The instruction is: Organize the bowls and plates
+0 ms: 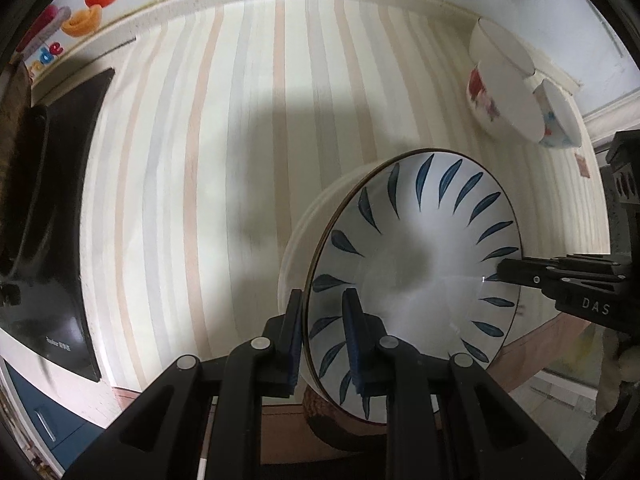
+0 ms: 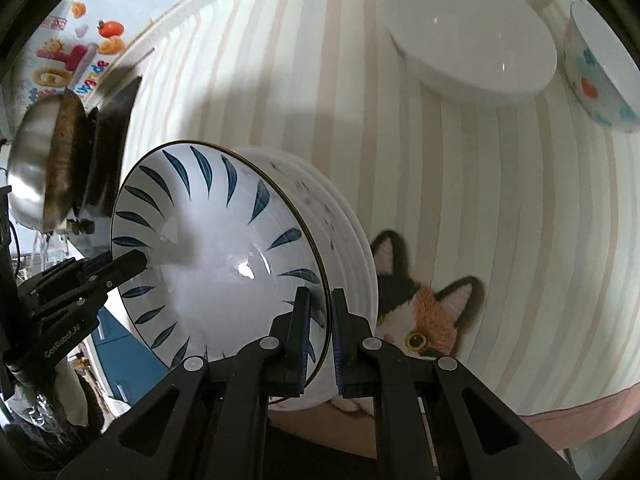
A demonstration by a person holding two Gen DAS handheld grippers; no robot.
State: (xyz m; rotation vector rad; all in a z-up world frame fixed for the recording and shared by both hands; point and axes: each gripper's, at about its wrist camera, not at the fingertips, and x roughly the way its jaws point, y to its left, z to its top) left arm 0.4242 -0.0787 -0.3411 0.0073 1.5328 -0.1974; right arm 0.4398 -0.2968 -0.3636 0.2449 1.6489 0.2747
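Blue-leaf bowl [image 1: 416, 280] carried over the striped tablecloth [image 1: 240, 160], pinched on opposite sides of its rim. Left gripper [image 1: 326, 344] clamped on the near rim, one pad inside, one outside. Right gripper [image 2: 320, 344] clamped likewise on the far side, jaws nearly together on the thin wall. Seems to be more than one piece here — ribbed white outer walls [image 2: 352, 232] show beneath the leaf-patterned one, so probably a nested stack, though count unclear.

Other bowls well apart toward the back of the table: plain white bowl [image 2: 476, 36], a patterned bowl [image 2: 596, 80] beside it. Dark pan [image 2: 44, 160] on the black cooktop [image 1: 60, 240] at the far side. Cat-face mat [image 2: 420, 312] just under the load.

Step in hand, by judgement: transporting toward a resting spot. Advice — keep both wrists level with each other so the stack does not tip or slide; lower flat, base first; release both grips only once weight sits on the surface; steer clear of the other bowls.
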